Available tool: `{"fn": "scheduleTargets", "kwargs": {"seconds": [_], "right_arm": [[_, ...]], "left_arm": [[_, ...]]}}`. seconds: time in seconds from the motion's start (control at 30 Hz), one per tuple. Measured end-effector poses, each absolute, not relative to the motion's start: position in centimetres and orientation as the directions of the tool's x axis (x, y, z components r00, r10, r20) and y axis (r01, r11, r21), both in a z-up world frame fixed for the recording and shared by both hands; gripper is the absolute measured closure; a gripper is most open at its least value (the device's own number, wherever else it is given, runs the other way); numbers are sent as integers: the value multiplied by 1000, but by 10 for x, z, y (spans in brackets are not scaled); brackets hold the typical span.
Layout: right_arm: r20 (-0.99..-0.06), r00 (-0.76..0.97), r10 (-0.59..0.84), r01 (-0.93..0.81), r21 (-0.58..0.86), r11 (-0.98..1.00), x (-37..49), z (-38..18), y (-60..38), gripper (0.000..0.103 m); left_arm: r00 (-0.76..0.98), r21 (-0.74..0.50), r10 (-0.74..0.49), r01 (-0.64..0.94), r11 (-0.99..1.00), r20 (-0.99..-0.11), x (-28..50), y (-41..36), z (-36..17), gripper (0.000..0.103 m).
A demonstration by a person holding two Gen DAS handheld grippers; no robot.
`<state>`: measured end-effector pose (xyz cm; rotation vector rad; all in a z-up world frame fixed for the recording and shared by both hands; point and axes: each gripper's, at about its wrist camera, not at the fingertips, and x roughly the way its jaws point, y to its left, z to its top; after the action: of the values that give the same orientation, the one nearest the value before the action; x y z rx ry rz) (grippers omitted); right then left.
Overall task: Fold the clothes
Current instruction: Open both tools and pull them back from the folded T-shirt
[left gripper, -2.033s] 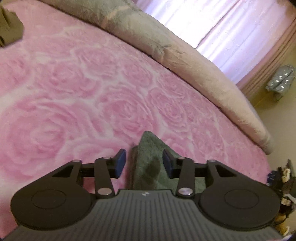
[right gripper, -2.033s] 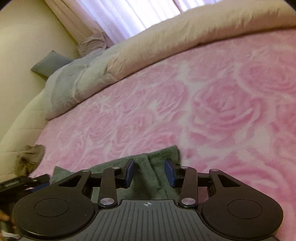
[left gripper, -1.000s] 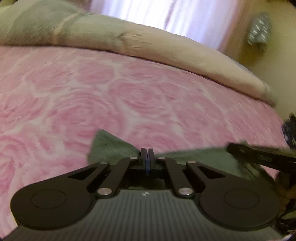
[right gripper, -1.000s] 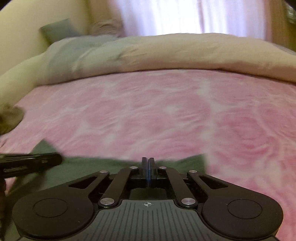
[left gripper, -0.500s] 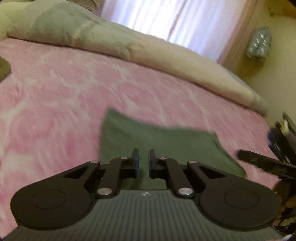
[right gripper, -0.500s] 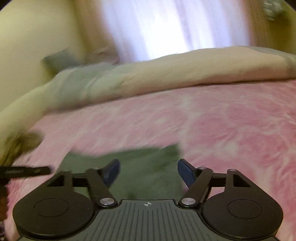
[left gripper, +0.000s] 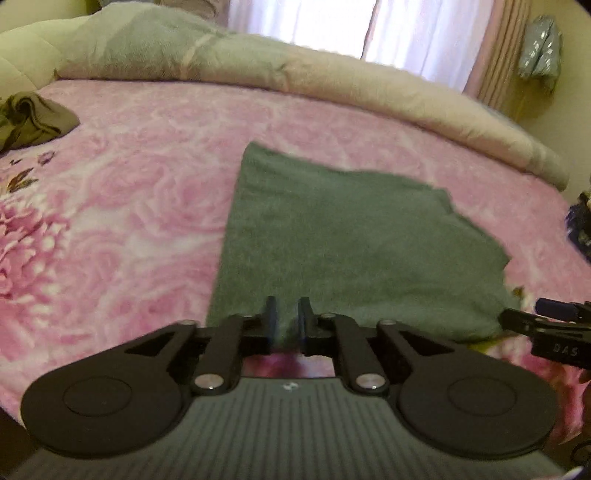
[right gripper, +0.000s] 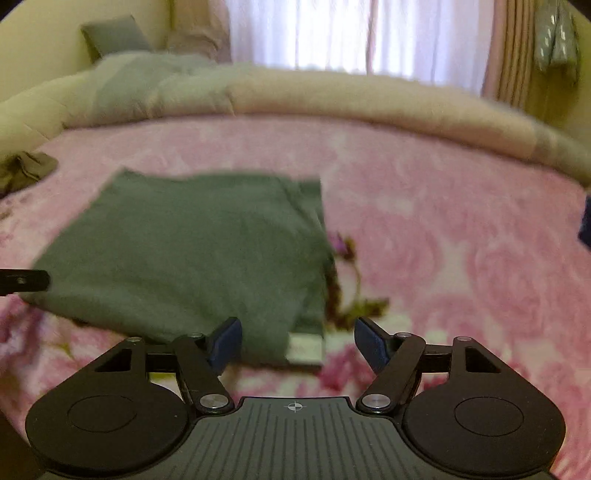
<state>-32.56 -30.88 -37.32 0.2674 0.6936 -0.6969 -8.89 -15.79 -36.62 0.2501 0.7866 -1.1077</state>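
Observation:
A dark green cloth (left gripper: 351, 240) lies folded flat on the pink rose blanket (left gripper: 129, 206). In the left wrist view my left gripper (left gripper: 286, 321) hovers at the cloth's near edge. Its jaws are opening, a narrow gap apart, with nothing pinched between them. In the right wrist view the same cloth (right gripper: 192, 251) sits ahead and to the left, with a white label (right gripper: 306, 349) at its near right corner. My right gripper (right gripper: 299, 345) stands open wide just short of that corner, holding nothing. One finger (left gripper: 546, 325) of the right gripper shows at the left view's right edge.
A crumpled olive garment (left gripper: 33, 118) lies at the bed's far left. A rolled beige and grey duvet (left gripper: 332, 81) runs along the far side under a curtained window (right gripper: 332, 33). A grey pillow (right gripper: 114, 37) leans on the wall. A silver bag (left gripper: 539, 48) hangs at right.
Both grippers were shut on the cloth's edge; they have let go and drawn back. The right jaws opened wide, the left parted slightly. The cloth now lies folded on the blanket.

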Motion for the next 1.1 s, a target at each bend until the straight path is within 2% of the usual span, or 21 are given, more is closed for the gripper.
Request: {"fn": "scheduleTargets", "kwargs": {"seconds": [0.13, 0.23, 0.27, 0.33, 0.43, 0.6, 0.77, 0.87, 1.1], "right_arm": [[-608, 655, -448, 579, 24, 815, -308, -368, -287, 31], [-683, 567, -460, 588, -54, 807, -291, -394, -281, 31], [-670, 565, -481, 591, -78, 803, -293, -397, -277, 31], [-686, 528, -501, 630, -80, 773, -301, -395, -275, 31], [-721, 499, -482, 709, 20, 705, -328, -392, -282, 31], [-762, 421, -492, 748, -15, 664, -356, -379, -272, 31], [-783, 413, -466, 775, 33, 631, -376, -367, -252, 31], [-773, 440, -456, 765, 58, 641, -380, -354, -239, 31], [-738, 475, -479, 770, 86, 632, -388, -325, -226, 31]], "left_arm": [[162, -184, -697, 900, 394, -699, -112, -171, -375, 89], [199, -115, -658, 908, 402, -726, -126, -174, -384, 86], [204, -108, -640, 904, 414, -741, -126, -172, -384, 86], [202, -125, -607, 883, 452, -768, -119, -164, -384, 85], [217, -132, -576, 854, 503, -788, -112, -147, -379, 86], [247, -97, -502, 820, 564, -829, -117, -124, -365, 74], [248, -84, -505, 834, 546, -826, -137, -107, -343, 71], [260, -62, -519, 851, 522, -814, -152, -100, -328, 66], [264, -60, -571, 872, 485, -777, -171, -85, -302, 65]]}}
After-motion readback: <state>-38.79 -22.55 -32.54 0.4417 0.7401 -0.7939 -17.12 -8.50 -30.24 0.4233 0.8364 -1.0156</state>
